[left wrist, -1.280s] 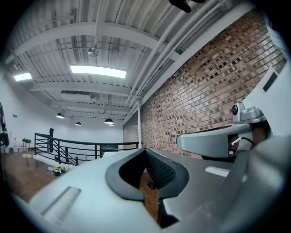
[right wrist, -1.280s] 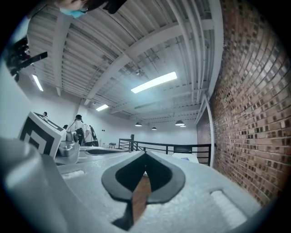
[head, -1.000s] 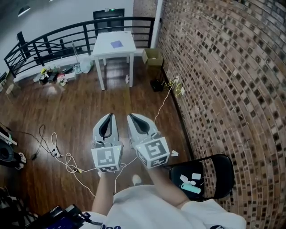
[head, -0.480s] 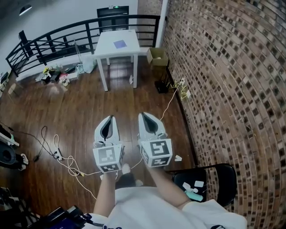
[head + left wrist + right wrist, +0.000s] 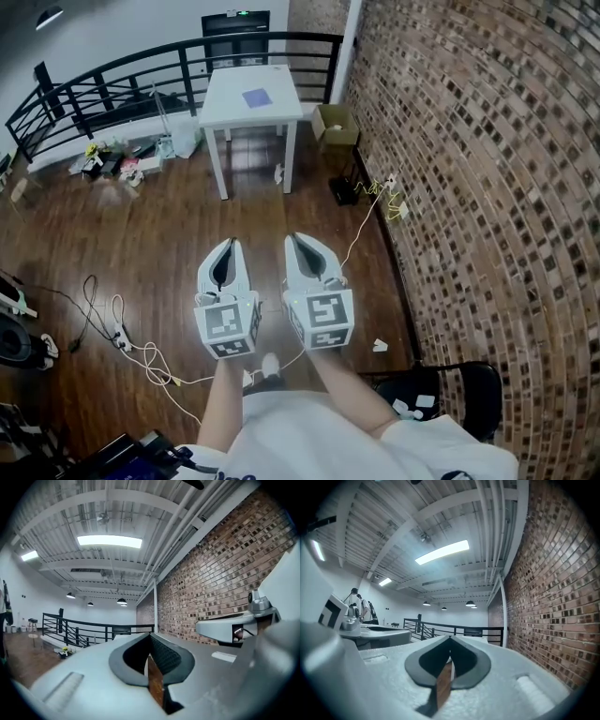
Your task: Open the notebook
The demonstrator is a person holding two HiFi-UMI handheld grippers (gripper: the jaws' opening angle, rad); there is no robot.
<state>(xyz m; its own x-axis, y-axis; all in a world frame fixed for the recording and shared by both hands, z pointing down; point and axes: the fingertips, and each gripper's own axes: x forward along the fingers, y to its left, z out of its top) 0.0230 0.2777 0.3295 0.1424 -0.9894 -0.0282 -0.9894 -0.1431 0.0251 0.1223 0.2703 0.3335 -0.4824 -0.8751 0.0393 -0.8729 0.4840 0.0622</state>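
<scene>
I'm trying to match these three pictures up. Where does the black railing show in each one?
Head view: the black railing curves across the top, from the left edge to the brick wall.
Left gripper view: the railing sits low, left of centre.
Right gripper view: the railing sits low, at the centre.
Shared landmark: the brick wall, on the right in all three.

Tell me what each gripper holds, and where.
Nothing: left gripper and right gripper are both shut and empty. The notebook lies on the far table.
</scene>
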